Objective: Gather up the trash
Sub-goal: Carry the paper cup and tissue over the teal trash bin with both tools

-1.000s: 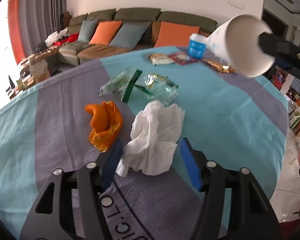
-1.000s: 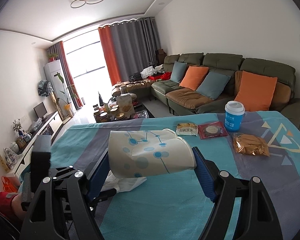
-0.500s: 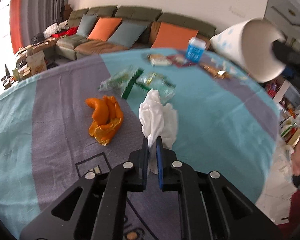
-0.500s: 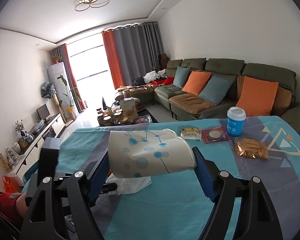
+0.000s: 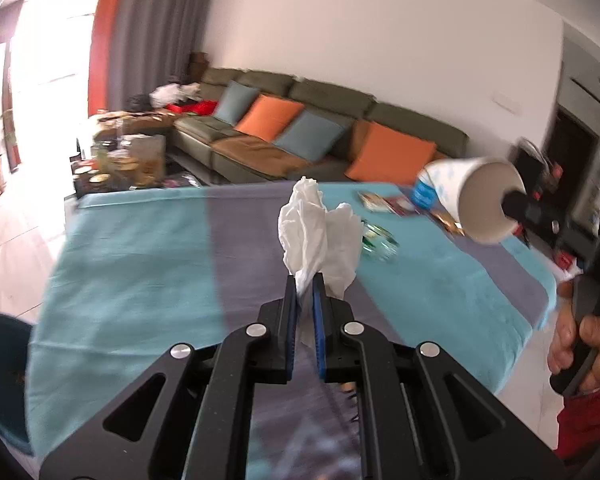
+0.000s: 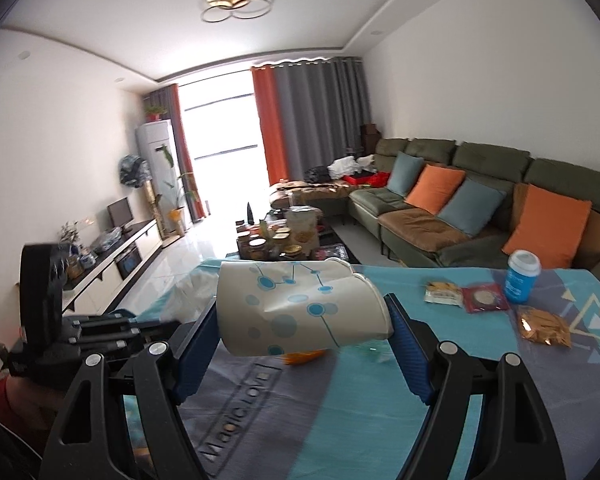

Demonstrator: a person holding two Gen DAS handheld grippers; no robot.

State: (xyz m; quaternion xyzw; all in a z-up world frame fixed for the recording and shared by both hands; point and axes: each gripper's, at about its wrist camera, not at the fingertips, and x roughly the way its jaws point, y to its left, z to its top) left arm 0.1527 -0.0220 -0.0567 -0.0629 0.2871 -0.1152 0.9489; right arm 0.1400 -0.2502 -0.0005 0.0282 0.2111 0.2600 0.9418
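Note:
My left gripper (image 5: 305, 284) is shut on a crumpled white tissue (image 5: 320, 232), which stands up from its blue pads, clear of the teal and grey tablecloth (image 5: 140, 248). My right gripper (image 6: 302, 306) is shut on a dented white paper cup with blue dots (image 6: 300, 308), held on its side across the pads. The left wrist view shows the same cup (image 5: 472, 196) at the right, its open mouth facing the camera. Under the cup an orange peel (image 6: 300, 358) peeks out on the cloth. A clear green wrapper (image 5: 378, 240) lies behind the tissue.
At the far right of the table lie a snack pack (image 6: 444, 292), a red packet (image 6: 484, 298) and a golden packet (image 6: 544, 326), beside an upright blue lidded cup (image 6: 522, 276). A sofa with orange and blue cushions (image 6: 460, 216) stands behind the table. A person's hand (image 5: 580, 344) grips the right tool.
The left gripper's jaws closed on the tissue and lifted it off the cloth, and the view swung upward. The right gripper rose slightly with the cup still in it.

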